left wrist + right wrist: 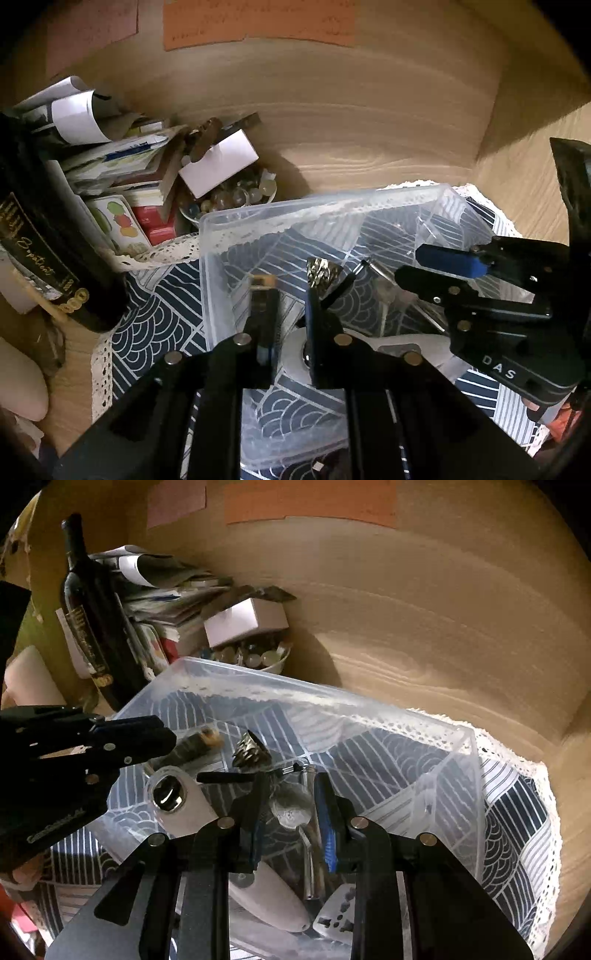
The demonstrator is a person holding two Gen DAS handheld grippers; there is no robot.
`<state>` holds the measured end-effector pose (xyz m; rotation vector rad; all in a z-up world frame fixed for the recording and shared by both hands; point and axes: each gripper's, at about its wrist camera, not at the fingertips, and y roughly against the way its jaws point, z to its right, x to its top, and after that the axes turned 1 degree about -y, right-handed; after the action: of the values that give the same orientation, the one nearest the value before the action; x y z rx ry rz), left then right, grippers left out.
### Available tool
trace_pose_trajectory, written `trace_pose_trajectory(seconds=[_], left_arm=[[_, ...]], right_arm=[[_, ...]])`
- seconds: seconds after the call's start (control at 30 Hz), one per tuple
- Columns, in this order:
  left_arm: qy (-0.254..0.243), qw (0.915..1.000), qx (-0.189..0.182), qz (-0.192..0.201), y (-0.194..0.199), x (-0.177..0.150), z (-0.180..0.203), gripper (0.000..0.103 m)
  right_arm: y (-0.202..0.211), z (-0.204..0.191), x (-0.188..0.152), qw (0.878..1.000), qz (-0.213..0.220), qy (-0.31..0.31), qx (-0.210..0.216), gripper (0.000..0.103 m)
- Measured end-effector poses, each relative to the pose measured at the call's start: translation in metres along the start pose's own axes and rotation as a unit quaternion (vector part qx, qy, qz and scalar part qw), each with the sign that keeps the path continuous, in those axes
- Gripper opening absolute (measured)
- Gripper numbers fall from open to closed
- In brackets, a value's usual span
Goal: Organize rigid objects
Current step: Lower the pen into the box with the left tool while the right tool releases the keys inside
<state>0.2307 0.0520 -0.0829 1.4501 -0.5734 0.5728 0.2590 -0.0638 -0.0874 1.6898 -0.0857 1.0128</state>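
A clear plastic bin (221,229) (369,705) stands on a blue patterned cloth. Inside lie a white tool with a chrome round head (173,797), a gold faceted piece (247,751) (323,275), a black-handled tool (225,776), a metal spoon (295,812) and a grey perforated plate (338,912). My left gripper (286,291) reaches into the bin, jaws a little apart, with a dark gold-tipped object (263,295) at its left finger; it also shows in the right wrist view (147,734). My right gripper (290,794) is open over the spoon, empty.
A dark wine bottle (92,620) (48,251), a stack of papers and booklets (110,162), a white box (243,620) and a bowl of marbles (236,195) crowd the back left. Wooden walls (406,609) close the back and right.
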Motion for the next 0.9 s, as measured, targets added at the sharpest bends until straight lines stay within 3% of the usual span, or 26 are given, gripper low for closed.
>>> trace_pose_trajectory(seconds=[0.03, 0.17, 0.3, 0.53, 0.67, 0.9], left_arm=[[0.001, 1.0000, -0.001, 0.001, 0.002, 0.000, 0.000, 0.015], [0.006, 0.9999, -0.002, 0.009, 0.016, -0.001, 0.000, 0.037], [0.000, 0.9995, 0.003, 0.031, 0.038, -0.002, 0.002, 0.039], [-0.010, 0.9969, 0.014, 0.077, 0.085, -0.017, 0.001, 0.063], [-0.012, 0.9969, 0.017, 0.076, 0.098, -0.033, -0.002, 0.069], [-0.010, 0.9994, 0.008, 0.031, 0.087, -0.067, -0.005, 0.069]], right_arm=[[0.002, -0.001, 0.000, 1.000, 0.001, 0.002, 0.001, 0.024], [0.014, -0.003, -0.001, 1.000, 0.015, 0.001, 0.000, 0.042], [0.036, -0.004, -0.002, 0.999, 0.034, -0.002, 0.008, 0.043], [0.080, -0.006, -0.015, 0.997, 0.069, 0.003, 0.024, 0.044], [0.091, -0.014, -0.030, 0.997, 0.069, 0.013, 0.037, 0.044], [0.079, -0.029, -0.059, 0.998, 0.026, 0.022, 0.055, 0.044]])
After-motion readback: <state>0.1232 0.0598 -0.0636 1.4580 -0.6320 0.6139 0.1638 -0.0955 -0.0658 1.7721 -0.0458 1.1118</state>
